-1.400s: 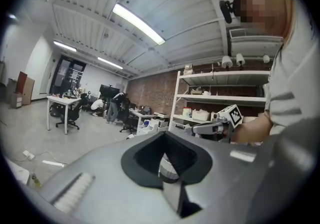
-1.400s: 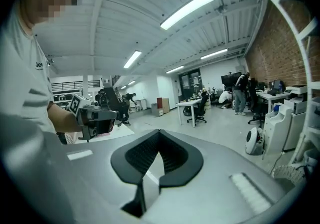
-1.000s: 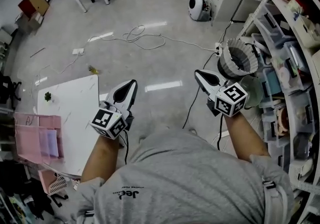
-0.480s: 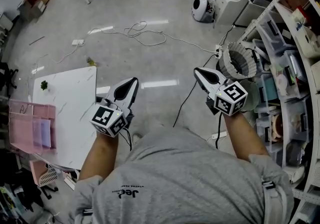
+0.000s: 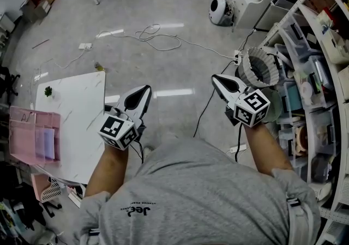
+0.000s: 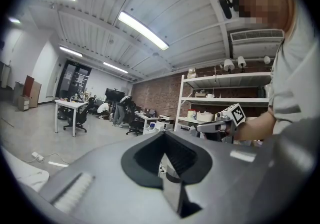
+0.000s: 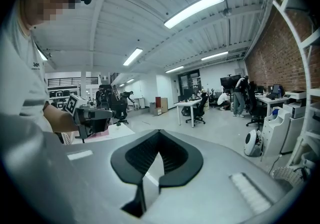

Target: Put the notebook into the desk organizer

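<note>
Grey floor (image 5: 163,31) spreads under a white table (image 5: 76,107) at the left. A pink organizer (image 5: 24,121) sits at the table's left edge, with the lilac notebook (image 5: 48,145) inside. The left gripper (image 5: 146,90) and right gripper (image 5: 216,78) hang over the floor, jaws closed and empty.

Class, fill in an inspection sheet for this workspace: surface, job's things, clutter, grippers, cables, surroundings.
Surface: white table, to the person's left.
Job's things: pink desk organizer at the table's left edge, with a pale purple flat item inside; cannot tell whether it is the notebook.
Clutter: small green plant on the table's far corner.
Grippers: left gripper and right gripper both shut and empty, held over the floor.
Cables: white cable looped on the floor; dark cable running toward the shelves.
Surroundings: storage shelves at right; desks and office chairs beyond.
</note>
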{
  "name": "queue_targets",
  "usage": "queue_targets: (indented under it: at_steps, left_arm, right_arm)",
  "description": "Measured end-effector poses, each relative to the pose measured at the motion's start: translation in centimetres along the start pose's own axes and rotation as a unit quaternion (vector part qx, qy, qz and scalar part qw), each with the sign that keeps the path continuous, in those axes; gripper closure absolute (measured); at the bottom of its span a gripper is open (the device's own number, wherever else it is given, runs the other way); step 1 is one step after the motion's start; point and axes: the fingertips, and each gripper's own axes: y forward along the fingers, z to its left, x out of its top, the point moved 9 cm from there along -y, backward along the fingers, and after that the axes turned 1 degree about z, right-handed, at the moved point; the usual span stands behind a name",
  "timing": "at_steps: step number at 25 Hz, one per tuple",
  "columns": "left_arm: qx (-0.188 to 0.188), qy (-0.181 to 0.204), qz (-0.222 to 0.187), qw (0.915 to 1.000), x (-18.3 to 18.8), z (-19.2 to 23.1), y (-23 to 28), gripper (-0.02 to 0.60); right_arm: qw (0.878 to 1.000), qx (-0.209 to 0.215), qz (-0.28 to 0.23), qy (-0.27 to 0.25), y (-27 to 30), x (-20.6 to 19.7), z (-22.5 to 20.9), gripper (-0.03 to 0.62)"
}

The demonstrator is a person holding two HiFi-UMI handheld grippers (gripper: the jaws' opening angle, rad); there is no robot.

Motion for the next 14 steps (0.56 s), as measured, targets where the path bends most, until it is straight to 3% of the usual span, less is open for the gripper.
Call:
queue_targets:
  at_steps: [4, 10, 14]
  left_arm:
    - [0.017, -0.004, 0.012, 0.9998, 0.38, -0.31, -0.48, 0.523]
    - [0.004, 0.002, 0.000, 1.0000, -0.27, -0.03, -0.44, 0.523]
    - [0.015, -0.005, 0.010, 0.9998, 0.26, -0.11, -0.74, 0.523]
  right_arm:
    - [1.000, 0.001, 0.002, 0.000, -0.09, -0.07, 0.14, 0.592]
    - [1.000, 0.007, -0.001, -0.002, 0.29, 0.15, 0.18, 0.592]
    - [1.000, 0.008, 0.004, -0.011, 0.49, -0.01, 0.47, 0.592]
